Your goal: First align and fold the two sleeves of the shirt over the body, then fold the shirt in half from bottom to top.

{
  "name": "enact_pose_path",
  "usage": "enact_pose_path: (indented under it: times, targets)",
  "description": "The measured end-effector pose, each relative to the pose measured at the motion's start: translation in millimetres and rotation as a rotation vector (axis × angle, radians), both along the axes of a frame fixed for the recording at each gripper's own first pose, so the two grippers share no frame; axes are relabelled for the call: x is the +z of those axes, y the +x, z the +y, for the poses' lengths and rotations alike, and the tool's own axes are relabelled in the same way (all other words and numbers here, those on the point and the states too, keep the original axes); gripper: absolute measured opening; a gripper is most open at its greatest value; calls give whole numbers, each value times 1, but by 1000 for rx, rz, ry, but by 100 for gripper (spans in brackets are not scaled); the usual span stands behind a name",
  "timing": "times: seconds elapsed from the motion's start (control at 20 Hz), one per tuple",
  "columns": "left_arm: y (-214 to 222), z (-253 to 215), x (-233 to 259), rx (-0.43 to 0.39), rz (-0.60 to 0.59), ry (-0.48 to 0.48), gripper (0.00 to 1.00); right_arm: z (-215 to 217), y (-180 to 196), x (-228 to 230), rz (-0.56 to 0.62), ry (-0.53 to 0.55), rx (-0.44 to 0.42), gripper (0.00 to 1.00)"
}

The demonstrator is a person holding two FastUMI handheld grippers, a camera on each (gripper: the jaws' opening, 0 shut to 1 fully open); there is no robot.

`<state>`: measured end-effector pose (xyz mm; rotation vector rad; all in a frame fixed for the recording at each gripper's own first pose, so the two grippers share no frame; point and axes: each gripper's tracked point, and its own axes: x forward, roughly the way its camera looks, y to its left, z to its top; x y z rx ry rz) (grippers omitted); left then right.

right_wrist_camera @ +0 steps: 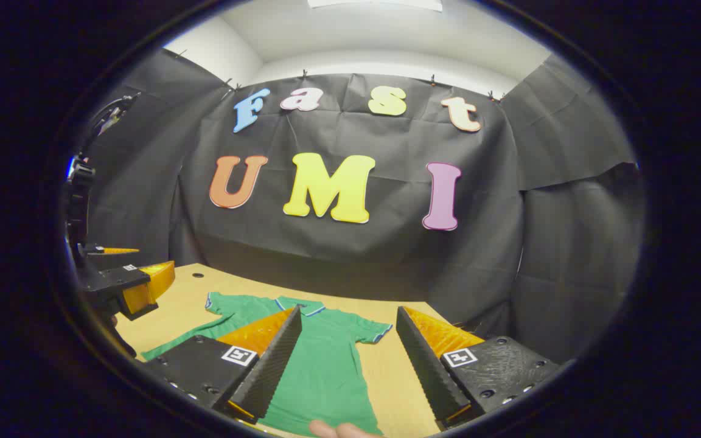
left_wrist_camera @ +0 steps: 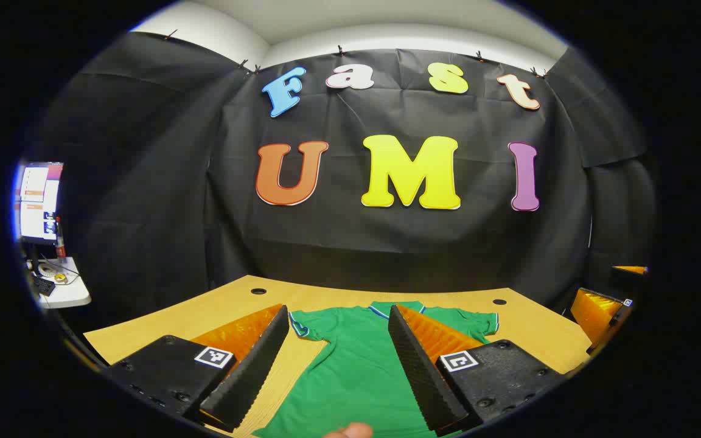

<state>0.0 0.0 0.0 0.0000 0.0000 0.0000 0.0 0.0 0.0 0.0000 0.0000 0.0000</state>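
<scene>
A green short-sleeved shirt (left_wrist_camera: 356,359) with blue-and-white trim lies flat on the wooden table (left_wrist_camera: 216,310), collar toward the far wall, both sleeves spread out. My left gripper (left_wrist_camera: 335,365) hovers open above the shirt's left half, nothing between its fingers. In the right gripper view the same shirt (right_wrist_camera: 326,365) lies below my right gripper (right_wrist_camera: 347,365), which is open over the shirt's right side and the bare table. The left gripper (right_wrist_camera: 125,283) shows at the far left of the right gripper view, and the right gripper (left_wrist_camera: 606,310) at the right edge of the left gripper view.
Two round holes (left_wrist_camera: 258,291) sit near the table's far edge (left_wrist_camera: 499,302). A side desk with a monitor (left_wrist_camera: 39,204) and small items stands at the far left. A fingertip (left_wrist_camera: 350,431) shows at the bottom of the left gripper view, another fingertip (right_wrist_camera: 341,431) in the right gripper view.
</scene>
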Motion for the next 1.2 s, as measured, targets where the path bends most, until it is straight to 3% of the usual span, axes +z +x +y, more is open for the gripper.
enact_pose_path:
  times: [0.4,0.95,1.2]
  targets:
    - [-4,-21,-8,-81,22,8,100,-18,1,-9,30,33,-26,95]
    - [7,-19,-26,-75,64,-9,100,-36,9,-34,80,23,-28,95]
    - [15,-19,-37,-68,89,-11,100,-38,31,-44,95,22,-28,96]
